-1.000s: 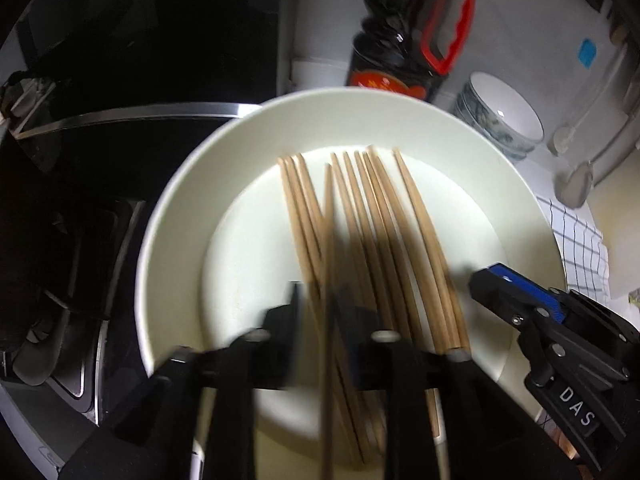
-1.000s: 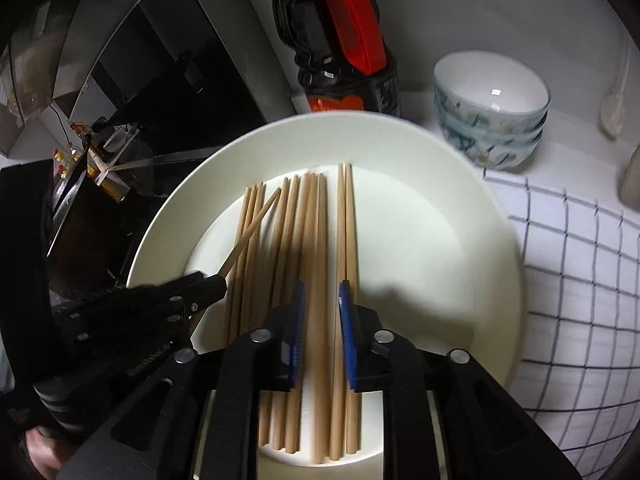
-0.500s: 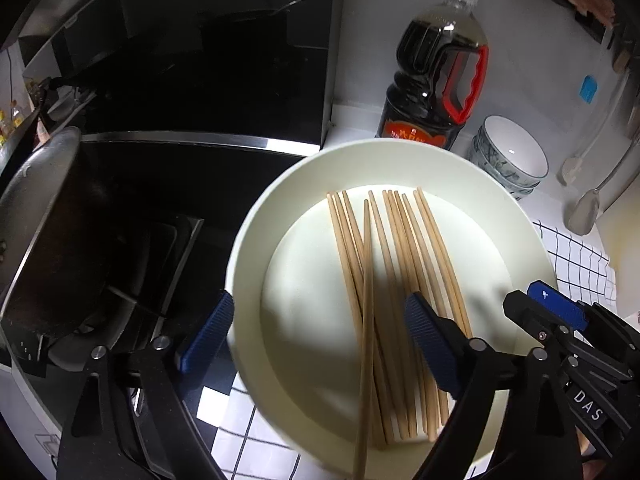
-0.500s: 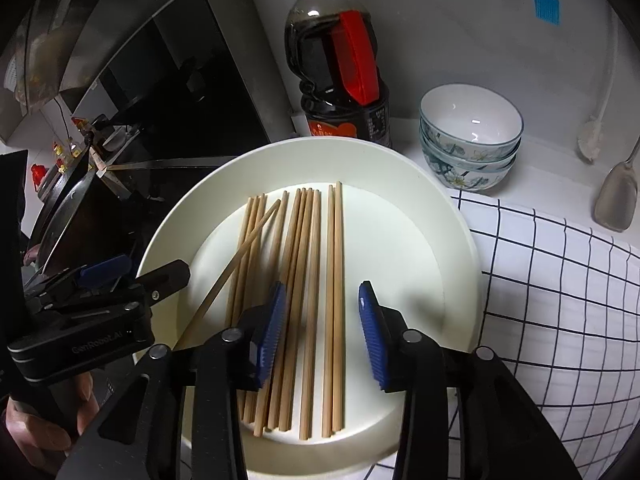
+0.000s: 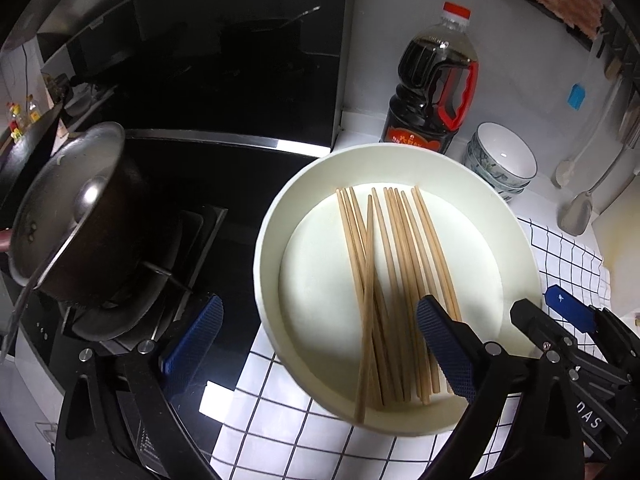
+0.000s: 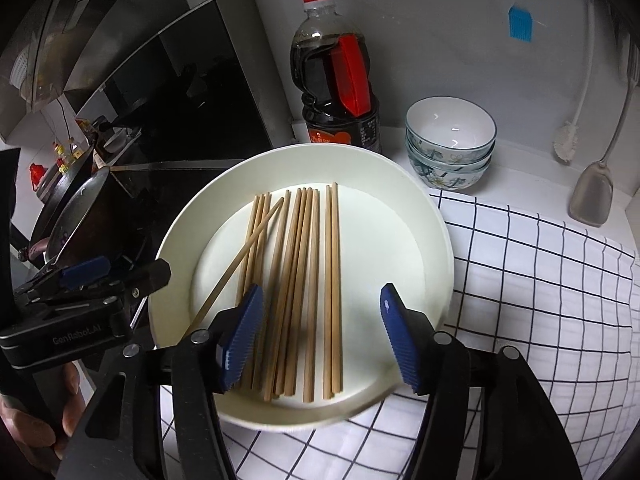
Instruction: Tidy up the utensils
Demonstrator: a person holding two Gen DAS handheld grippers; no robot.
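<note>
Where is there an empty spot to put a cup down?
The checkered cloth lies bare between the white plate, the stacked bowls and the spatula. The stove side is crowded by the pot; chopsticks fill the plate's middle.

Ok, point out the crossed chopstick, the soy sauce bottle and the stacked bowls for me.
crossed chopstick (image 6: 244,250), right wrist view, middle of its shaft.
soy sauce bottle (image 6: 338,80), right wrist view, its red handle.
stacked bowls (image 6: 450,128), right wrist view, inside of the top bowl.
</note>
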